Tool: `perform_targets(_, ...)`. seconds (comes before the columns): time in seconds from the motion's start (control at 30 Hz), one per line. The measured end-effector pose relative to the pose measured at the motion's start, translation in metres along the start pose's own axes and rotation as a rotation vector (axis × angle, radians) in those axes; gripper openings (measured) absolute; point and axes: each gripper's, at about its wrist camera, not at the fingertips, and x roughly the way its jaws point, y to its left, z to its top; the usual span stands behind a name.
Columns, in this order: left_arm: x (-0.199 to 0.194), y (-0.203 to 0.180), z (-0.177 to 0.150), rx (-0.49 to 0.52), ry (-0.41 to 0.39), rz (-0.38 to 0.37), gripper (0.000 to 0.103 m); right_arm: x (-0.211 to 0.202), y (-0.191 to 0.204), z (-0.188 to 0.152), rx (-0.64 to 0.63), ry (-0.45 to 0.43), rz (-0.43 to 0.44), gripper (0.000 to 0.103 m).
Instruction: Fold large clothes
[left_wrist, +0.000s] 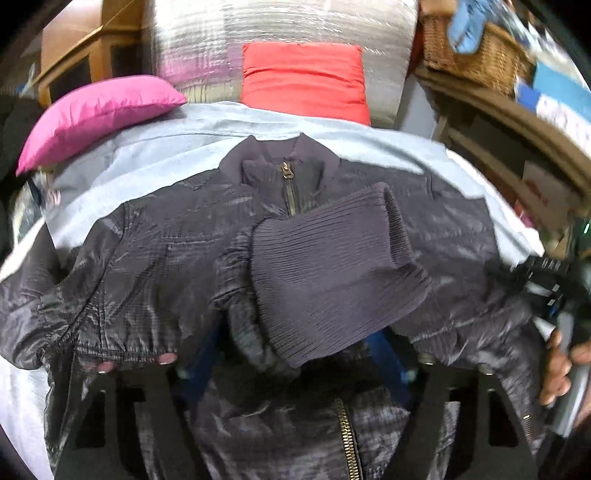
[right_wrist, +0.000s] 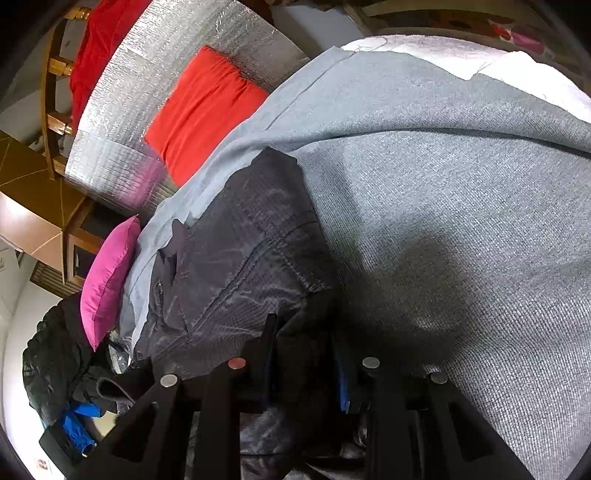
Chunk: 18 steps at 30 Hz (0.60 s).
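Note:
A dark purple quilted jacket (left_wrist: 155, 240) lies front up on the grey bed sheet (left_wrist: 155, 147), zipped to the collar. One sleeve is folded across its chest, ribbed cuff (left_wrist: 332, 273) on top. My left gripper (left_wrist: 291, 354) is at the hem with its jaws wide apart; the sleeve lies between them and no pad visibly presses it. The fingertips are hidden under the cuff. At the jacket's right side a hand (left_wrist: 557, 365) holds my right gripper (left_wrist: 554, 295). In the right wrist view the right gripper (right_wrist: 306, 350) is shut on a fold of the jacket (right_wrist: 236, 266).
A pink cushion (left_wrist: 99, 114) and a red cushion (left_wrist: 306, 77) lean on a silver foil mat (left_wrist: 280, 29) at the bed's head. A wicker basket (left_wrist: 472, 48) sits on wooden shelves at the right. Dark clothes (right_wrist: 59, 362) are piled beside the bed.

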Motion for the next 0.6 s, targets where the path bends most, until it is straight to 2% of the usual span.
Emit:
perform_targets(0.07,-0.001,0.014,0.003,-0.052,0.009,-0.024,0.051,0.0,0.001,0.0,-0.003,-0.002,-0.005,0.029)
perform_targets(0.17,-0.002,0.05,0.005,-0.2,0.041,-0.1,0.044,-0.001,0.003,-0.001,-0.009,-0.004,-0.01,0.028)
perform_targets(0.23,-0.005,0.075,0.0,-0.282,0.051,-0.126,0.044,-0.001,0.002,-0.001,-0.005,-0.003,-0.007,0.028)
perform_targets(0.33,-0.015,0.103,-0.01,-0.365,0.05,-0.102,0.045,-0.001,0.003,0.0,-0.004,-0.003,-0.01,0.028)
perform_targets(0.4,-0.016,0.121,-0.016,-0.416,0.064,-0.098,0.056,-0.001,0.002,0.0,0.002,-0.003,-0.008,0.029)
perform_targets(0.43,-0.014,0.125,-0.018,-0.435,0.069,-0.106,0.063,-0.001,0.001,0.0,0.012,0.0,-0.002,0.029)
perform_targets(0.5,-0.01,0.133,-0.021,-0.469,0.083,-0.136,0.064,-0.001,-0.002,0.001,0.033,0.004,0.012,0.03)
perform_targets(0.6,0.004,0.137,-0.025,-0.522,0.113,-0.206,0.064,0.0,-0.003,0.002,0.046,0.004,0.038,0.039)
